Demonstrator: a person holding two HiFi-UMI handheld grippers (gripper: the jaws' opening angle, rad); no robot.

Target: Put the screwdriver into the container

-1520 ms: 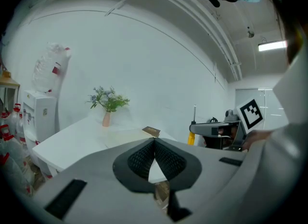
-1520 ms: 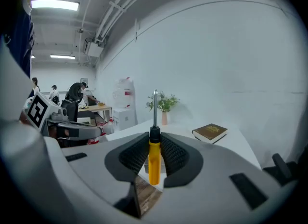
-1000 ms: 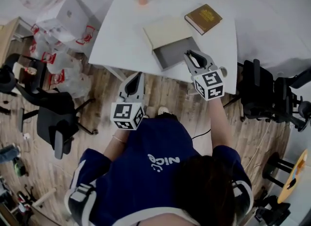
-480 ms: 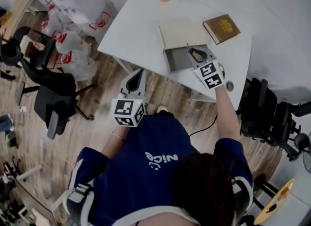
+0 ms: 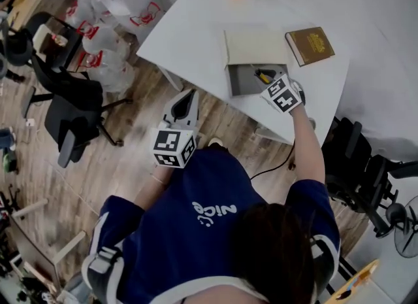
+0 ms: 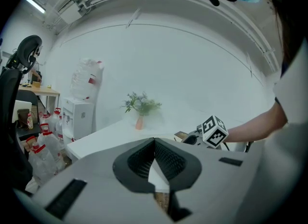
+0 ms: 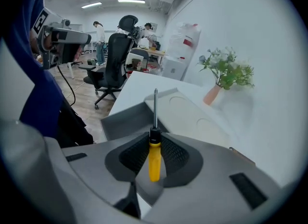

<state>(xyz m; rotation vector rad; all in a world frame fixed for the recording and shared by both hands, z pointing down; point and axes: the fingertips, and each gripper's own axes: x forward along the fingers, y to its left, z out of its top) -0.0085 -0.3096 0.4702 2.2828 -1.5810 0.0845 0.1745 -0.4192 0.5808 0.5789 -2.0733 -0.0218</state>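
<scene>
Protruding yellow-handled screwdriver (image 7: pixel 154 154), black collar, steel shaft

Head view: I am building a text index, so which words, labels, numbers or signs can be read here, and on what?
"nice": white print on the person's dark blue shirt, seen upside down.
Brown book on the table: gold cover print, too small to read.
Plastic bags on the floor: red print, too blurred to read.

White lettering on the navy shirt (image 5: pixel 215 210) seems to read "nice"; the book (image 5: pixel 309 45) print is illegible.
</scene>
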